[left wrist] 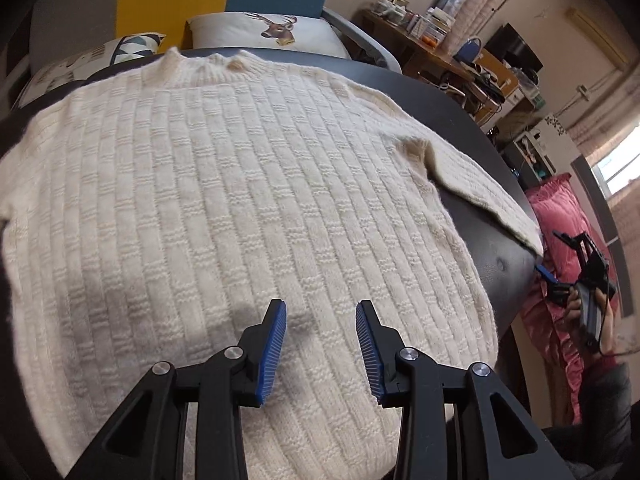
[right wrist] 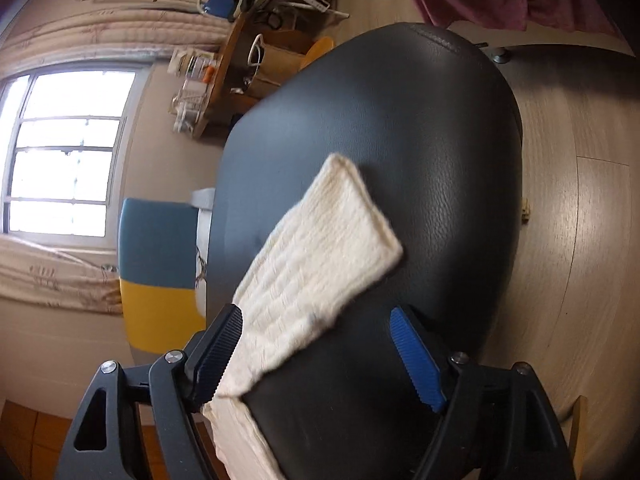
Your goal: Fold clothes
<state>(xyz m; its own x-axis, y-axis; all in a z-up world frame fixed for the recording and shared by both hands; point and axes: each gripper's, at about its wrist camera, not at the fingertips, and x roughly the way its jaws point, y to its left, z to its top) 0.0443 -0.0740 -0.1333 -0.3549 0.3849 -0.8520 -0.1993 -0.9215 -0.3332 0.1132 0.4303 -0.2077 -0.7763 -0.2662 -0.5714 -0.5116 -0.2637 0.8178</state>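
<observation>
Left gripper (left wrist: 320,344): your jaws stand partly apart just above the lower body of the sweater, nothing between the blue pads.
Right gripper (right wrist: 316,354): your jaws stand wide; the sleeve passes between them, against the black left finger (right wrist: 218,354) and clear of the blue right pad (right wrist: 416,358), so nothing is clamped. In the left wrist view this gripper (left wrist: 560,268) sits off the ottoman's right end, held by a hand (left wrist: 580,300).
Sweater (left wrist: 224,208): cream, block-rib knit, spread flat and face up on the dark ottoman, collar (left wrist: 208,62) at the far side, hem toward you.
Sleeve (right wrist: 320,252): it lies slantwise on the leather, cuff end flat on the cushion and short of the ottoman's edge.
Ottoman (right wrist: 420,128): black leather, rounded ends; bare leather lies beyond the cuff. In the left wrist view the knit covers most of the top, with dark rim showing at the far and right sides.
Open room: wood floor (right wrist: 580,200) runs round the ottoman's far and right sides.
Far edge: a cushion printed with a deer head (left wrist: 276,30) and a patterned cushion (left wrist: 132,46) sit just behind the collar.
Containers: a cluttered wooden desk (left wrist: 436,52) bears boxes and small items too blurred for you to tell apart.
Writing: none you can read.
</observation>
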